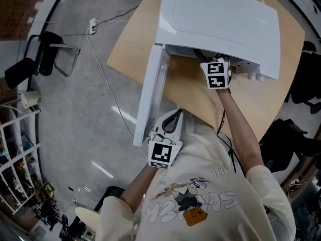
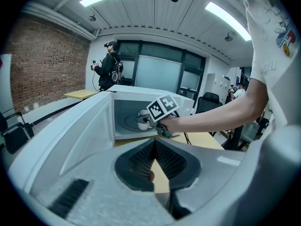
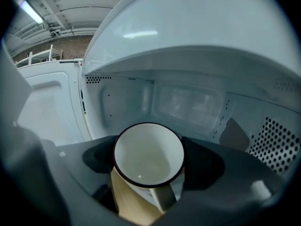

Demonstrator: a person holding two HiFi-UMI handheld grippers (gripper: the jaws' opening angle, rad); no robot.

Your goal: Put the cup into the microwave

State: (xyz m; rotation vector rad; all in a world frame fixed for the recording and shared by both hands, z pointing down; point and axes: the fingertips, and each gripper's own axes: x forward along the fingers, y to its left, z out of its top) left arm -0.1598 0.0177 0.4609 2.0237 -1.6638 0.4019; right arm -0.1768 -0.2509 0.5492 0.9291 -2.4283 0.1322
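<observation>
Inside the microwave [image 1: 220, 19], my right gripper [image 1: 216, 75] clamps the cup [image 3: 148, 157]; I'd set it down level before releasing (handle toward the camera), left gripper [image 2: 154, 145] pinched shut, empty.

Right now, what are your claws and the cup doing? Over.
Right claw shut on cup, holding it inside the open microwave. Left claw shut, empty, beside the door. Nothing blocking. Over.

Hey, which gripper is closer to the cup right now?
Right. The right gripper holds the cup inside the microwave; the left gripper is back by the open door.
</observation>
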